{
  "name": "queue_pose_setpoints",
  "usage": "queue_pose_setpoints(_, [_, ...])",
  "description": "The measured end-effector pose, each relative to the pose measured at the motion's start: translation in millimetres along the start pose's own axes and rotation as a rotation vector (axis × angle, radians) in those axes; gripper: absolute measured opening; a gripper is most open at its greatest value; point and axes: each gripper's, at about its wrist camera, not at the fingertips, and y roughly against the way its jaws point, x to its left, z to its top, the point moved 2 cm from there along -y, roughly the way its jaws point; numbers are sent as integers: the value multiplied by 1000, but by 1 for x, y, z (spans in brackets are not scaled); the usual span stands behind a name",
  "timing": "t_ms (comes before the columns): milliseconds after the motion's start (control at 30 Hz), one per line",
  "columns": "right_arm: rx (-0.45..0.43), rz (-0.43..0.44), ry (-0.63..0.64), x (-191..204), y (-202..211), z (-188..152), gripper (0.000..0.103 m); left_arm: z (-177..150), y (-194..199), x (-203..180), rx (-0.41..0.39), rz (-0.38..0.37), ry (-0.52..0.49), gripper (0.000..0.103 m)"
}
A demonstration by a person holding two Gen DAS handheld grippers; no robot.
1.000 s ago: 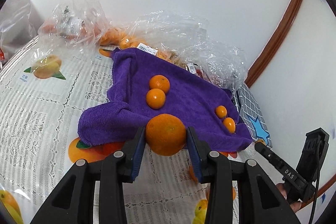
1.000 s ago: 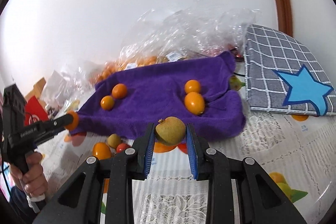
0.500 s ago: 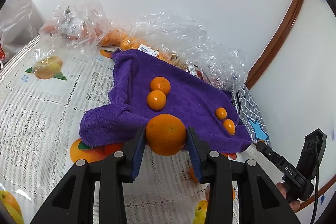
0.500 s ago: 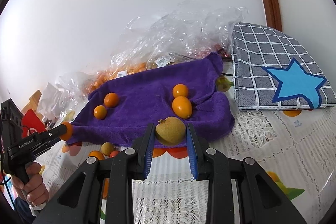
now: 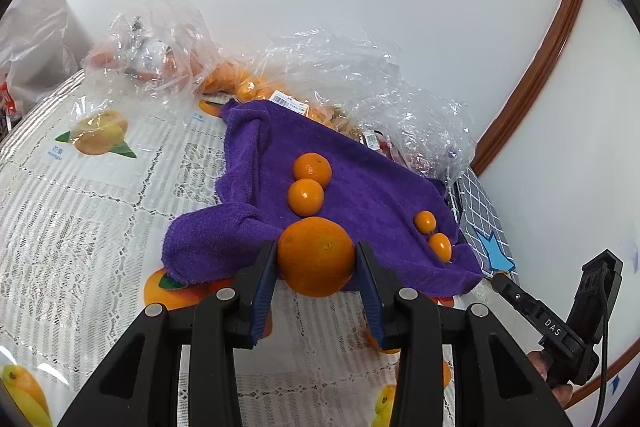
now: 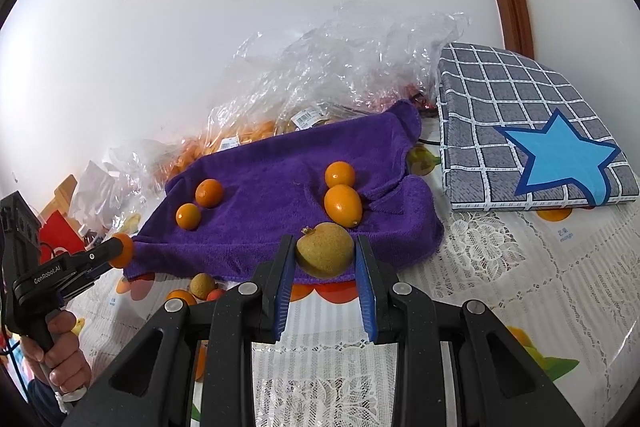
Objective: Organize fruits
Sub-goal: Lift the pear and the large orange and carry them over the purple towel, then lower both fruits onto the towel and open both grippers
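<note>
A purple towel [image 5: 360, 195] [image 6: 280, 187] lies on the table. On it lie two mandarins [image 5: 310, 183] [image 6: 200, 203] and two kumquats [image 5: 434, 235] [image 6: 340, 195]. My left gripper [image 5: 316, 259] is shut on a large orange [image 5: 316, 257] and holds it above the towel's near edge. It also shows in the right wrist view [image 6: 120, 251]. My right gripper [image 6: 325, 255] is shut on a yellow-brown fruit [image 6: 325, 254] at the towel's near edge. Part of it shows in the left wrist view [image 5: 540, 319].
Crumpled clear bags [image 6: 340, 67] with more oranges lie behind the towel against the wall. A grey checked cushion with a blue star [image 6: 532, 131] lies to the right. Small loose fruits [image 6: 202, 287] lie on the lace tablecloth [image 5: 80, 227] in front of the towel.
Both grippers have moved forward and closer to the towel with their fruits still held. The towel and its fruits have not moved.
</note>
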Motion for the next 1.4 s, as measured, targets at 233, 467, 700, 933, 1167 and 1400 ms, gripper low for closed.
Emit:
queue_pose_setpoints(233, [5, -12, -6, -4, -4, 9, 29, 5, 2, 2, -18, 47, -15, 37])
queue_pose_setpoints(467, [-23, -10, 72, 8, -4, 36, 29, 31, -4, -12, -47, 72, -57, 37])
queue_pose_setpoints(700, [12, 22, 121, 27, -33, 57, 29, 44, -37, -28, -26, 107, -108, 37])
queue_pose_setpoints(933, [97, 32, 129, 29, -64, 36, 29, 29, -61, -26, 24, 165, -140, 37])
queue_pose_setpoints(1167, [125, 63, 103, 28, -74, 34, 29, 26, -67, -24, 52, 165, -144, 37])
queue_pose_setpoints(1400, [153, 34, 139, 33, -82, 28, 29, 25, -70, -23, 64, 175, -144, 37])
